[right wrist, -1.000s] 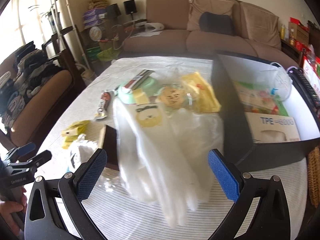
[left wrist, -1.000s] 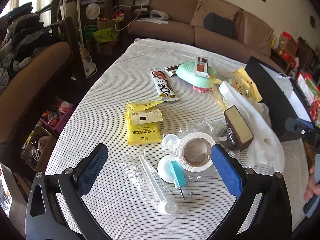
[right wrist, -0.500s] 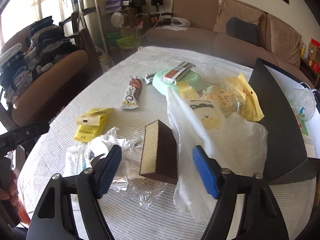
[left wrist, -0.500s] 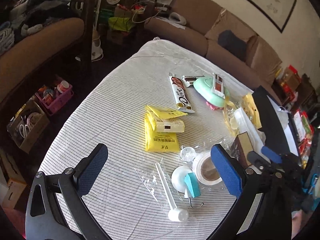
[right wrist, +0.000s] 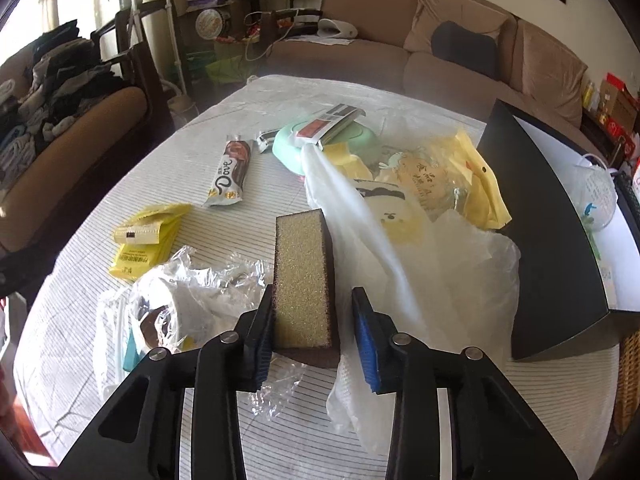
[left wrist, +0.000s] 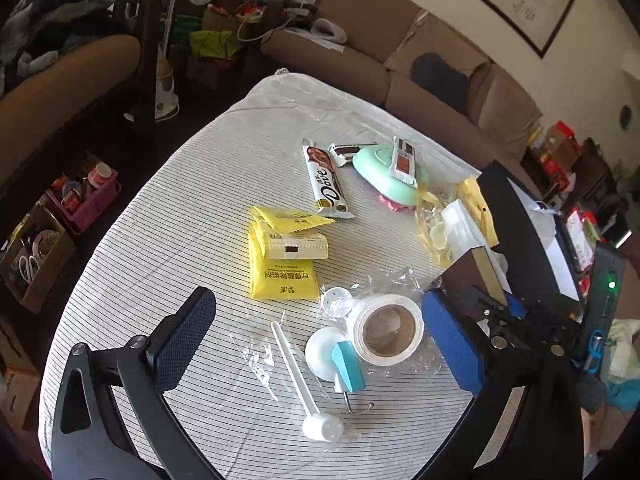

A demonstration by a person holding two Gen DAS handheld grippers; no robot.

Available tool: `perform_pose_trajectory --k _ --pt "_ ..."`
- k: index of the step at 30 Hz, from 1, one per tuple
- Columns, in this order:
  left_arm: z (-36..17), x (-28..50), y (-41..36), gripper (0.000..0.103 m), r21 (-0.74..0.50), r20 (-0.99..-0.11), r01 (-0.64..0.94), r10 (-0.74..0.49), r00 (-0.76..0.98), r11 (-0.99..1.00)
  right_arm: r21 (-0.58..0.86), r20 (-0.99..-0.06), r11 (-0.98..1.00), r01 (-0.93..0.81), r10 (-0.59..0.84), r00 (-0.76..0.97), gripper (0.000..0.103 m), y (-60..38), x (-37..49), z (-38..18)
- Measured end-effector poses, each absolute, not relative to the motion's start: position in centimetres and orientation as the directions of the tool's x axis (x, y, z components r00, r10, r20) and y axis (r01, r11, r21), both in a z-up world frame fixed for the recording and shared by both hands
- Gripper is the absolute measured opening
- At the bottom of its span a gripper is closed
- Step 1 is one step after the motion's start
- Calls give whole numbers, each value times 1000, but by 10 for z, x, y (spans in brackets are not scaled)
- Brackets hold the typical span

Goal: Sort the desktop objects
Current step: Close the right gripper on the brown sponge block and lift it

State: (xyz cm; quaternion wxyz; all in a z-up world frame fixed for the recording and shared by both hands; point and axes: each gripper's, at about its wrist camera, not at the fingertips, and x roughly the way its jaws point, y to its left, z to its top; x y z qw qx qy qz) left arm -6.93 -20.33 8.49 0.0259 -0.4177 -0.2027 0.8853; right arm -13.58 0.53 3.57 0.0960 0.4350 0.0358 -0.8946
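Left wrist view: the left gripper hangs with fingers spread wide, gripping nothing, over the tape roll and the white stick near the tabletop's front edge. Yellow packets and a Dove bar sit toward the middle.

Right wrist view: the right gripper has just been closing around the sponge, which stands on edge mid-tabletop beside the plastic bag. Left pad touches it; the right one is a hair off, so not pinched yet. I'd finish the squeeze square on the flat faces, keep the bag film out of the pinch, then lift straight up before heading to the black box at the right edge.
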Motion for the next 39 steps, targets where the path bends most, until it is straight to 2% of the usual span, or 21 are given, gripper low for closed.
perform_pose_trajectory --k 12,17,24,27,32,36,39 --pt "83 -67 -207 103 -393 -730 129 223 -645 -910 389 -749 -913 125 -392 -534 31 84 -101 68" --pt "82 -67 -210 103 -403 -730 123 238 -641 -907 564 -696 -821 90 -531 -483 31 110 -79 65" --pt "80 -70 -193 103 -380 -742 67 261 -617 -922 703 -634 -710 42 -652 -416 31 144 -49 61" --pt "81 -71 -184 103 -351 -751 43 254 -609 -935 666 -681 -746 21 -619 -391 31 159 -35 54" --pt "81 -71 -174 103 -347 -750 15 268 -604 -938 400 -830 -917 -3 -360 -425 48 177 -22 50" --pt "82 -72 -165 103 -348 -745 -9 282 -604 -937 137 -852 -991 -1 -118 -510 50 178 -19 64" --pt "84 -72 -154 103 -349 -736 -42 302 -606 -936 50 -843 -999 5 -45 -536 52 179 -19 67"
